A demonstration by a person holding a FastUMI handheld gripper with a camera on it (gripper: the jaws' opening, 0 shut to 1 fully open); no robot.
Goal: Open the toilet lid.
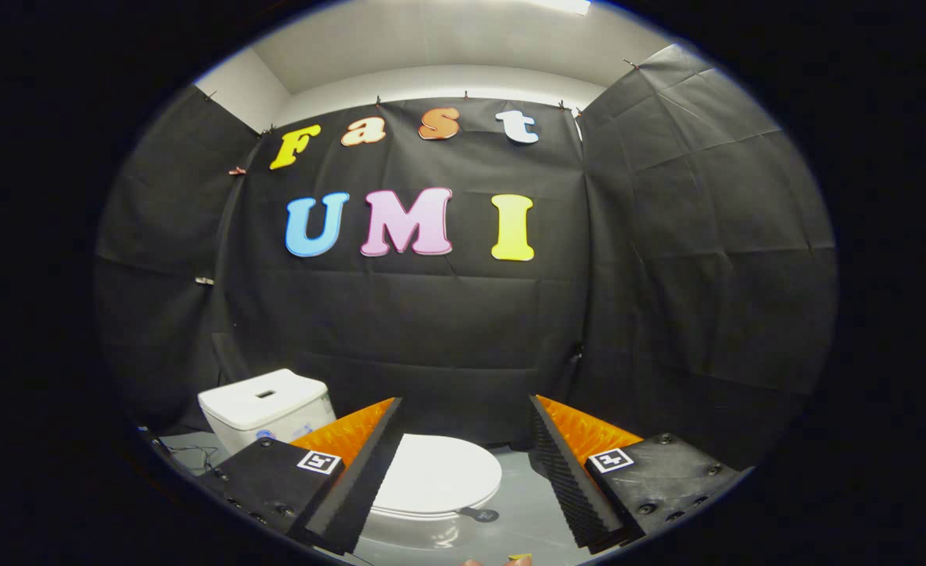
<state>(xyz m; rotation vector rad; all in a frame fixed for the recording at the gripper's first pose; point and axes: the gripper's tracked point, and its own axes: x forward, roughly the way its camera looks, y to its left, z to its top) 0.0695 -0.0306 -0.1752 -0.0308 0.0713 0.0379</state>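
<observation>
Gripper point(464, 409) held above the toilet, fingers spread wide, gripping nothing. Toilet lid point(438, 473) lies closed, below and between the fingers, a dark tab point(479, 515) at its front edge. Tank point(268, 409) stands behind the left finger; its label unreadable.

Gripper point(463, 464) jaws spread wide, holding nothing, hovering above grey floor point(522, 503). White toilet point(424, 503) just ahead, between jaws toward left one; toilet lid point(439, 472) down, closed. Small dark tab point(480, 515) at lid's near right rim. White tank point(266, 409) far left behind left jaw. Thin cable point(192, 454) on floor left of tank.
</observation>
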